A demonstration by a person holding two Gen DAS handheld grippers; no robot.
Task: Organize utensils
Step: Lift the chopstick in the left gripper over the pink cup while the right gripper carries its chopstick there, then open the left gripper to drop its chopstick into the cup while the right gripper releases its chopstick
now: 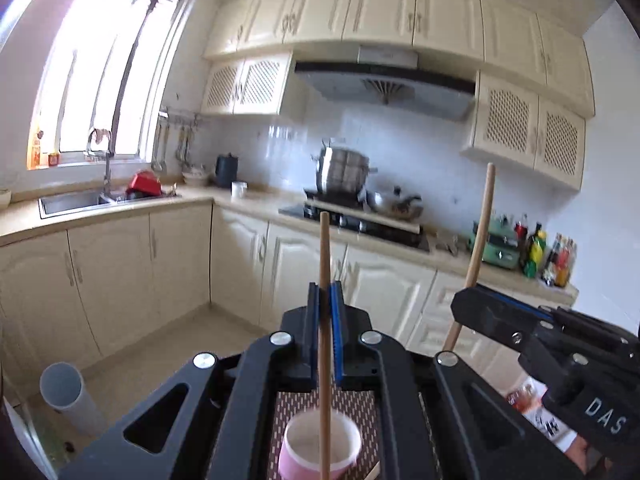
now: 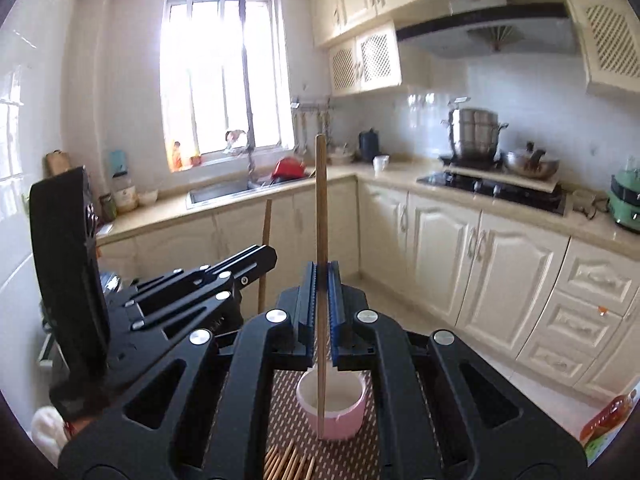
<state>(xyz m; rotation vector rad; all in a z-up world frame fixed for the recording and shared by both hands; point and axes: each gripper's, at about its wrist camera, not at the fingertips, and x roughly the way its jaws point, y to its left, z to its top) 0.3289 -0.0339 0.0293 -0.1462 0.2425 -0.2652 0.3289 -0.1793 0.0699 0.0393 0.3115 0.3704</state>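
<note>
- Wooden chopstick [image 1: 325,280] could slip and fall, since the left gripper [image 1: 325,312] pinches only its thin middle.
- Right gripper [image 2: 322,300] is shut on another chopstick [image 2: 321,216], upright.
- Both sticks hang above the pink cup [image 2: 332,408], near us.
- More chopsticks [image 2: 288,464] lie on the mat [image 2: 352,456].

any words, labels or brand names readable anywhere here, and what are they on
"DAS": white letters on the black body of the right tool, seen from the left wrist view.
Bottles at the counter's end: labels too small and blurred to read.
Red packet at the lower right: print blurred, unreadable.
</note>
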